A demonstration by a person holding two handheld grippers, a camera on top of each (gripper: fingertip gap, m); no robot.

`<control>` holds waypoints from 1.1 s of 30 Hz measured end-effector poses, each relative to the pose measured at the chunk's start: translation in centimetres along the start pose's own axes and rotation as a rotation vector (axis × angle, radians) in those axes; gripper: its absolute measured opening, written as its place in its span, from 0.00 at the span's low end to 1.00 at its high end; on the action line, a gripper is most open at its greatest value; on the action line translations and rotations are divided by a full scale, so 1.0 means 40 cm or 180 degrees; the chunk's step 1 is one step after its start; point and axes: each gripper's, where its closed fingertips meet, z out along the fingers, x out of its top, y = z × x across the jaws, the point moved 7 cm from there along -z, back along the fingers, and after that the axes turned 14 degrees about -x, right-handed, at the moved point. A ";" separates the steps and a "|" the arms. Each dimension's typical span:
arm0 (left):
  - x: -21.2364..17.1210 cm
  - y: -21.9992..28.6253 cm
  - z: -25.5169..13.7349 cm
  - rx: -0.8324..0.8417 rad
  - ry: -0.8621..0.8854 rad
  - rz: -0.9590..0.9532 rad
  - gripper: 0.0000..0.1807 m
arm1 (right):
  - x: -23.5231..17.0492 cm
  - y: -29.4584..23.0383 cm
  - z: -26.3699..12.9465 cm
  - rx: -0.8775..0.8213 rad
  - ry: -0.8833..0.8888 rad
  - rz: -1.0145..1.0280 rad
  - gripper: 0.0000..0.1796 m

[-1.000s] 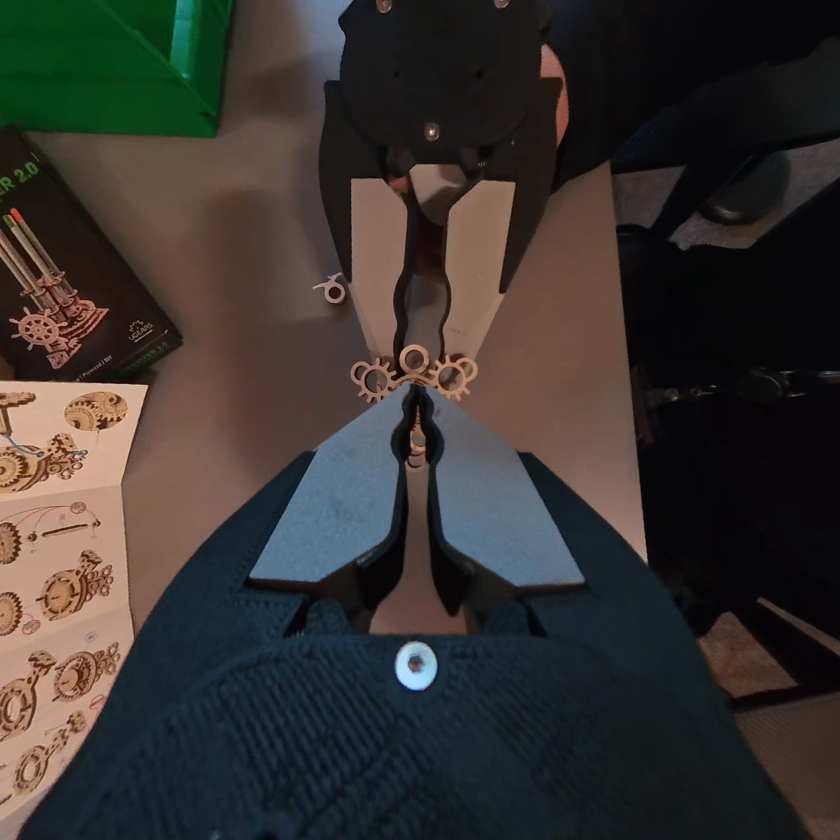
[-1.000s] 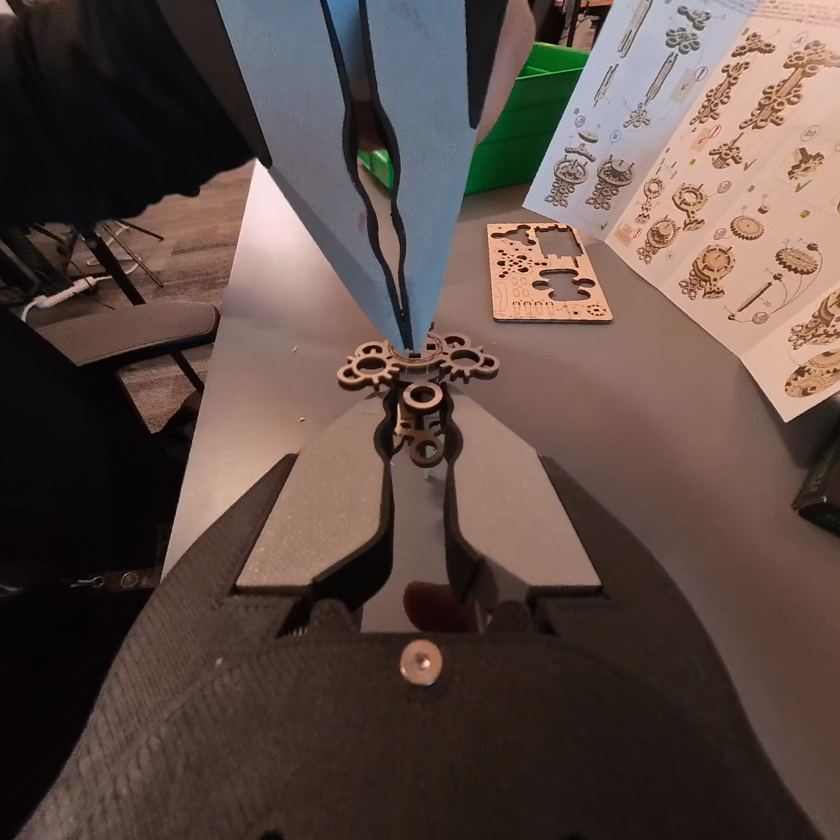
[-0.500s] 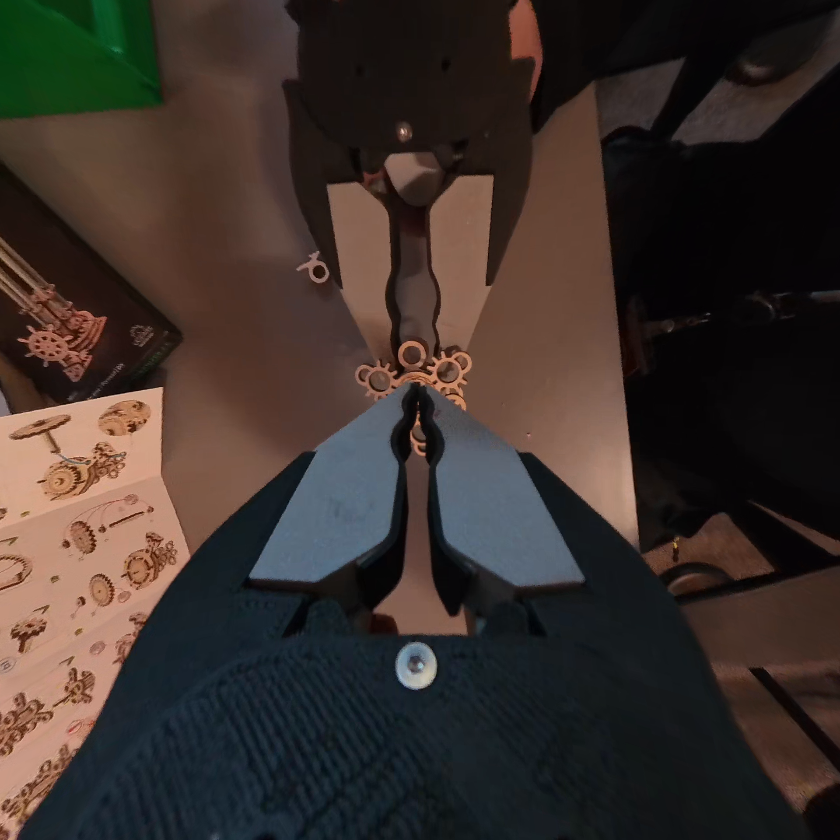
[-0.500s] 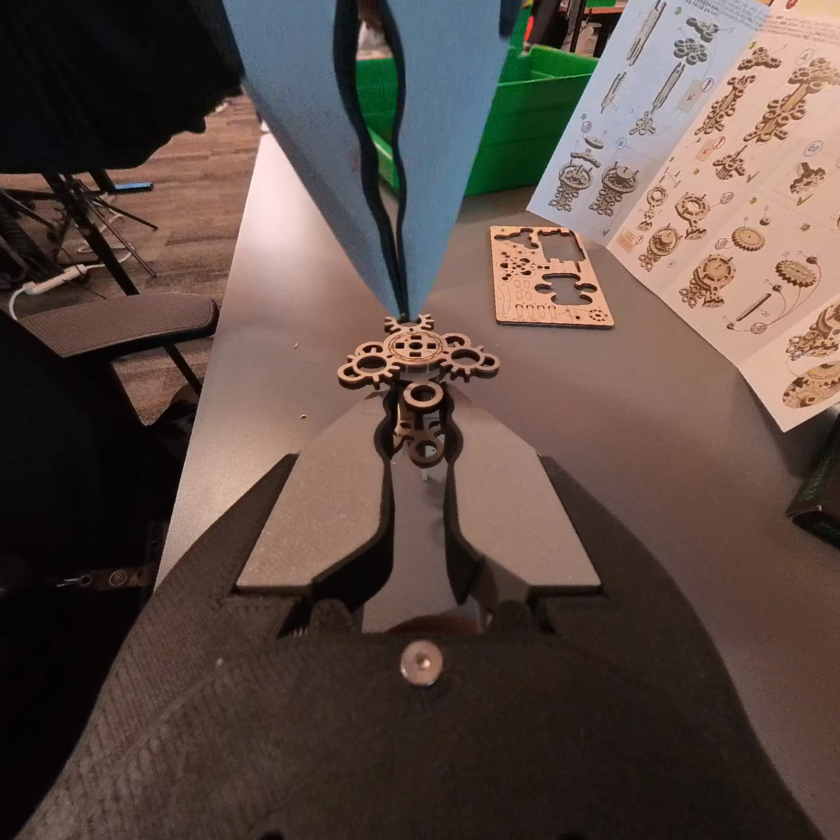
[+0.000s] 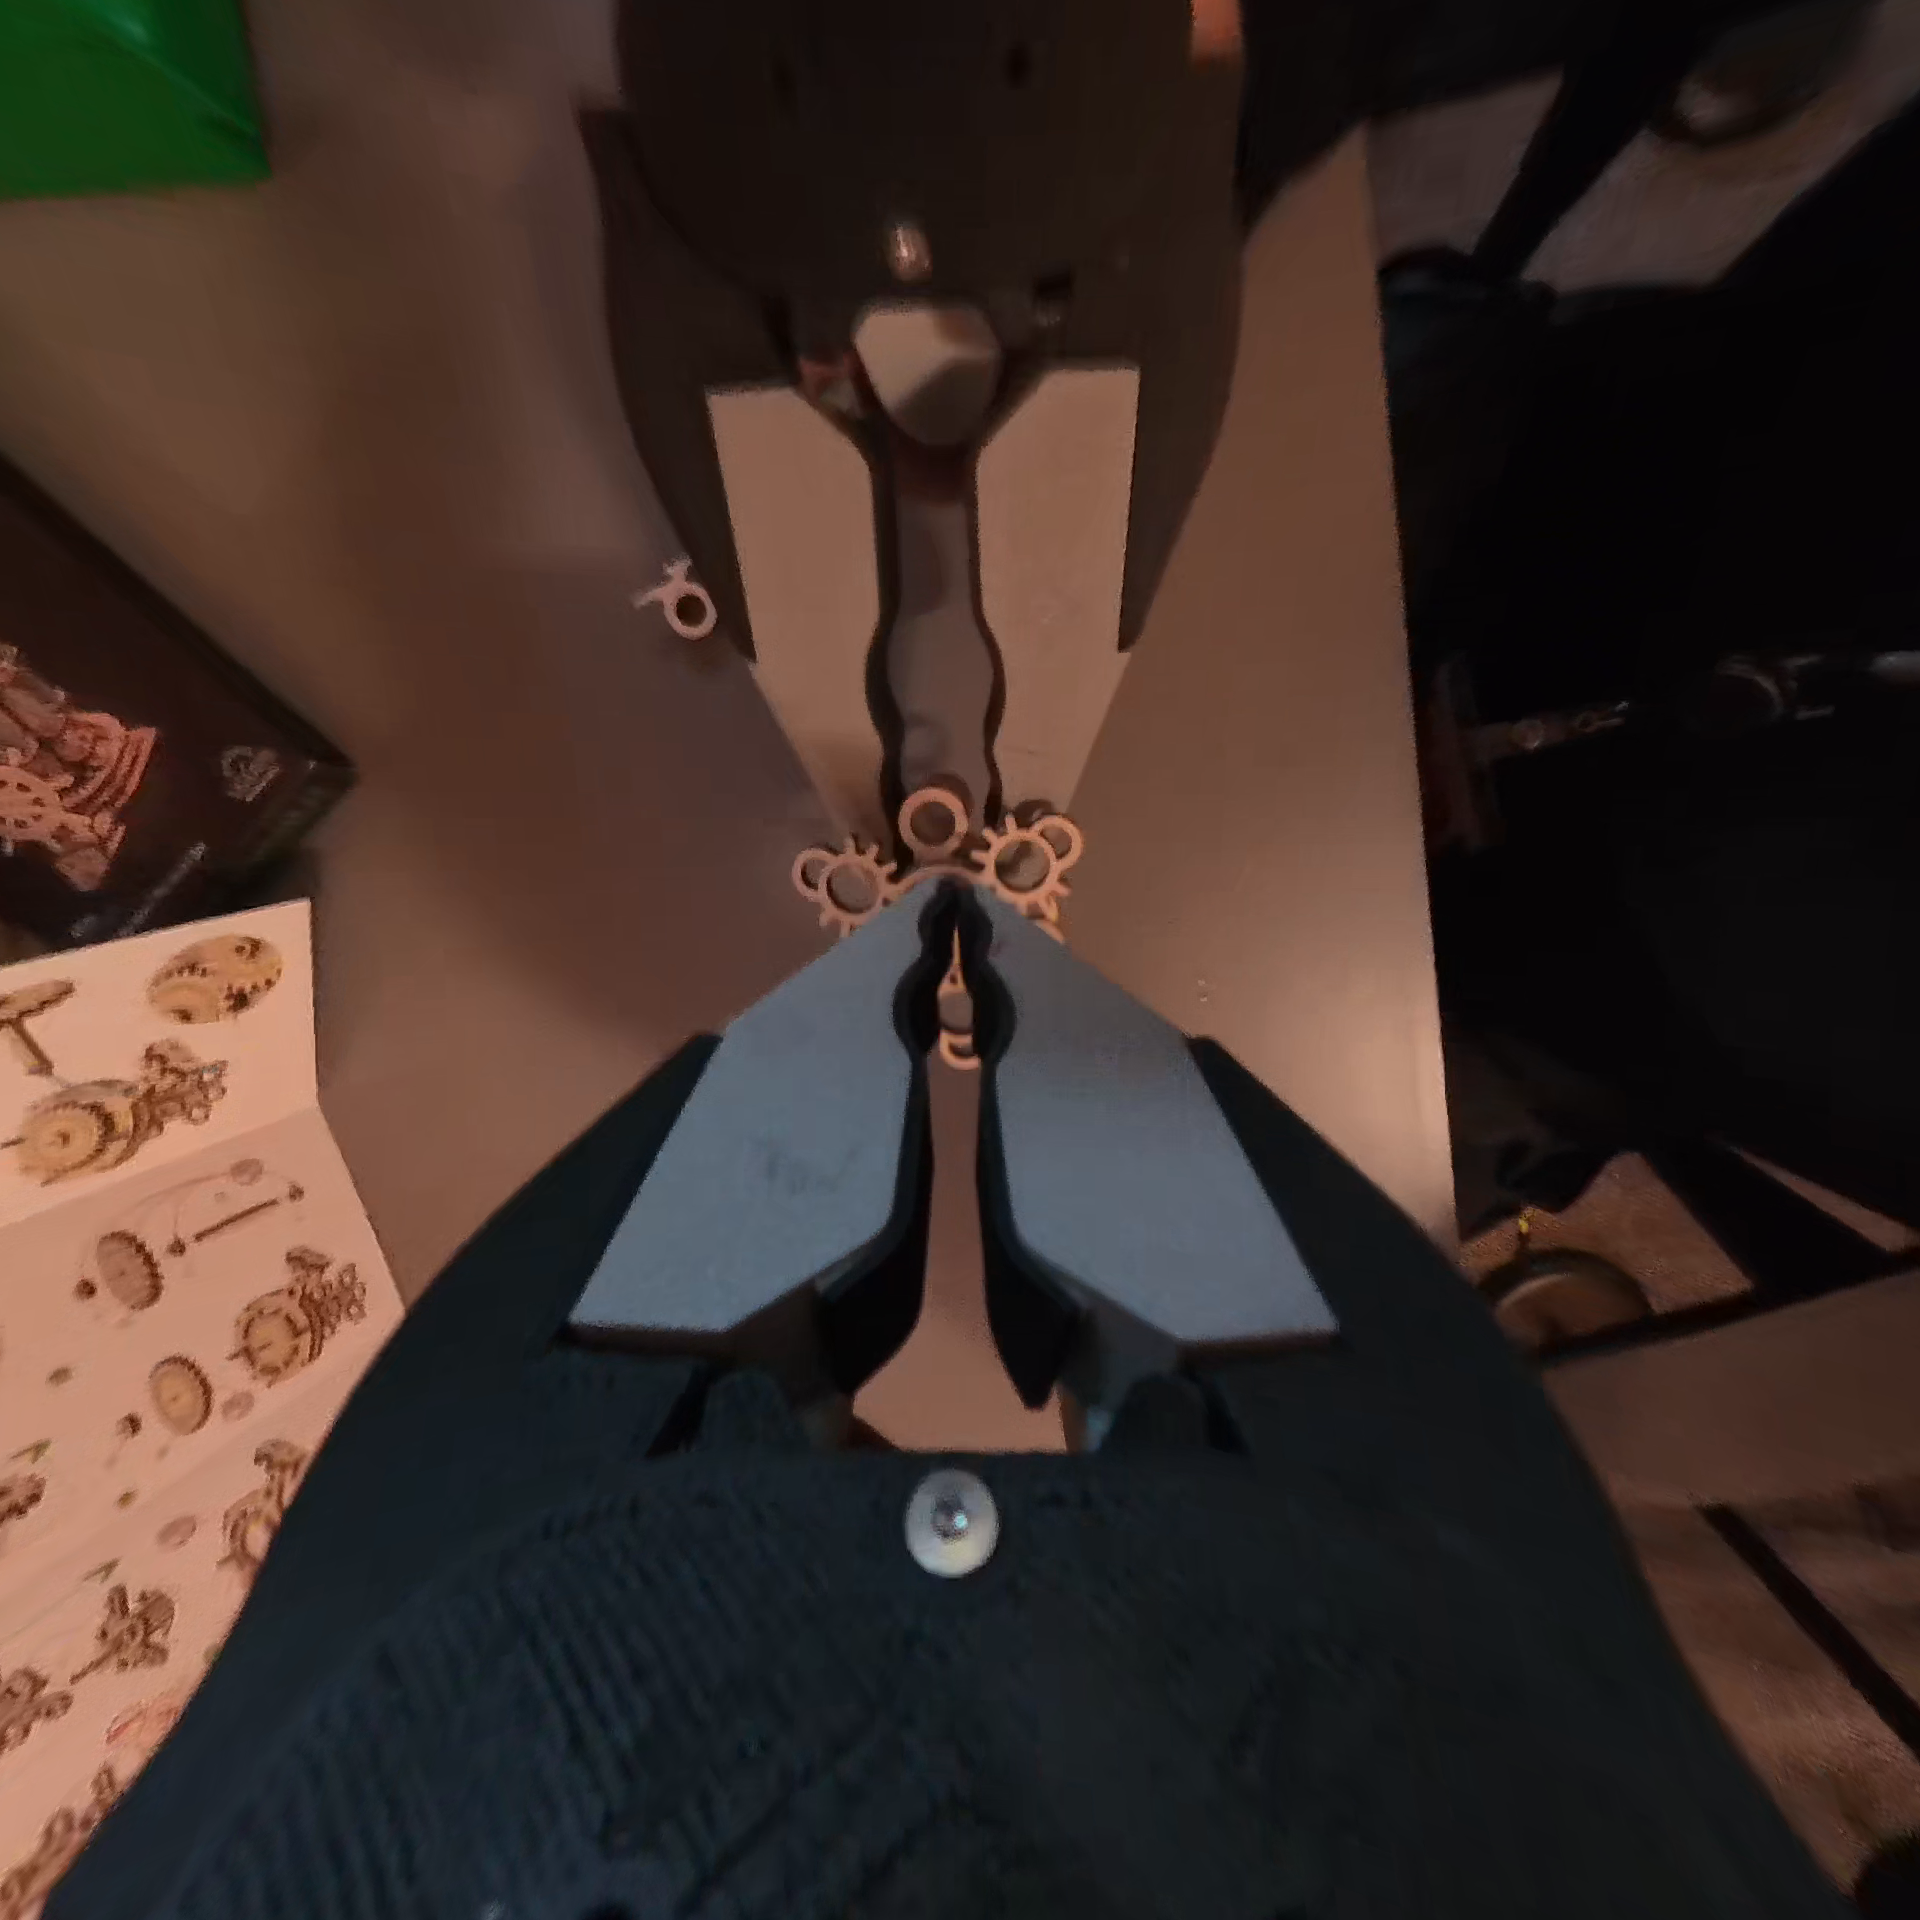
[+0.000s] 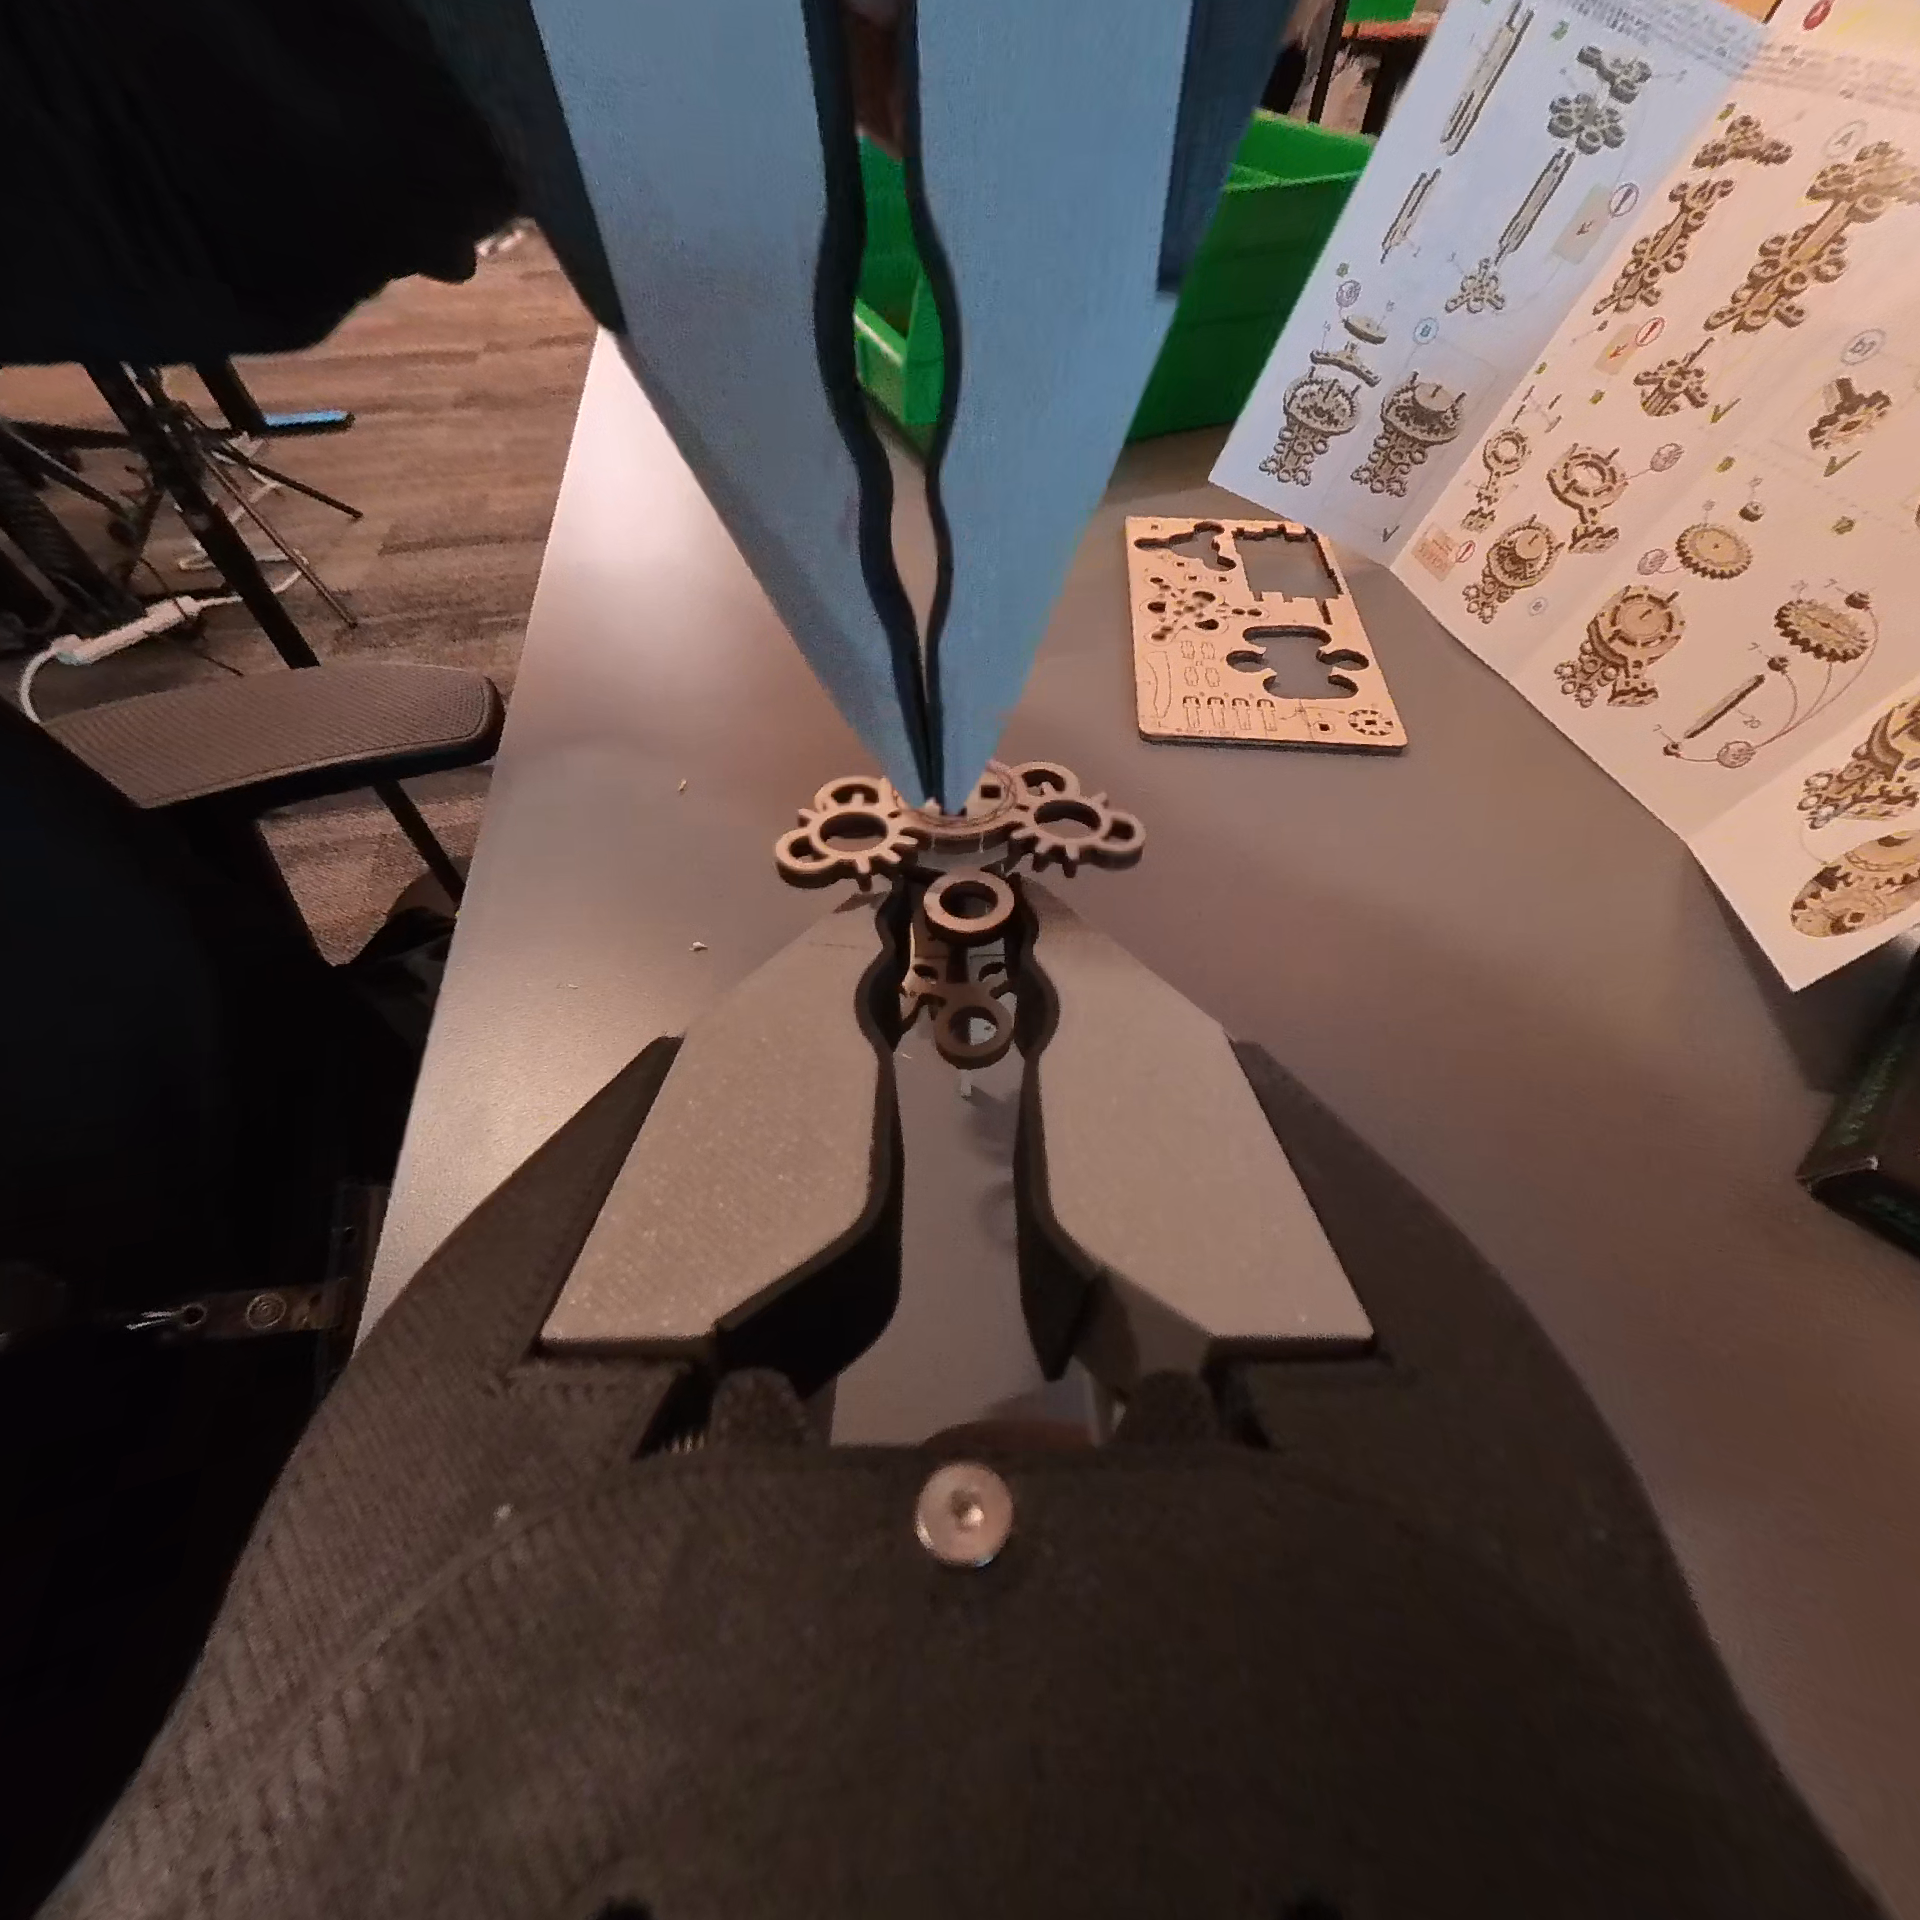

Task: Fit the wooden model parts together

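The wooden model (image 6: 961, 842) is a flat, flower-shaped gear plate with ring lobes on a ringed stem (image 6: 971, 971). It also shows in the left wrist view (image 5: 1023, 862). My right gripper (image 6: 951, 920) is shut on the stem and holds the plate level just above the grey table (image 6: 1351, 1039). My left gripper (image 6: 932, 795) comes down from above. Its tips are shut and rest on the round disc at the plate's centre. In the left wrist view my left gripper (image 5: 948, 896) meets the right gripper (image 5: 935, 805) tip to tip over the model.
A wooden sheet with cut-outs (image 6: 1268, 634) lies behind the model. A folded instruction sheet (image 6: 1662, 416) stands at the right. A green bin (image 6: 1268, 239), a dark box (image 5: 135, 748) and a small loose wooden ring (image 5: 681, 608) are nearby. The table's edge and a chair (image 6: 281, 727) are at the left. Less than 4 cm separates the two grippers' tips.
Half a second ago the left tips were off the centre disc, leaving it exposed. They are back down on it. The right gripper has kept its hold.
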 end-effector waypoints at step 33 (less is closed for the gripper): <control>-0.022 -0.011 0.020 0.0079 -0.0386 0.0001 0.00 | -0.001 -0.007 -0.003 0.0013 0.0017 -0.0063 0.08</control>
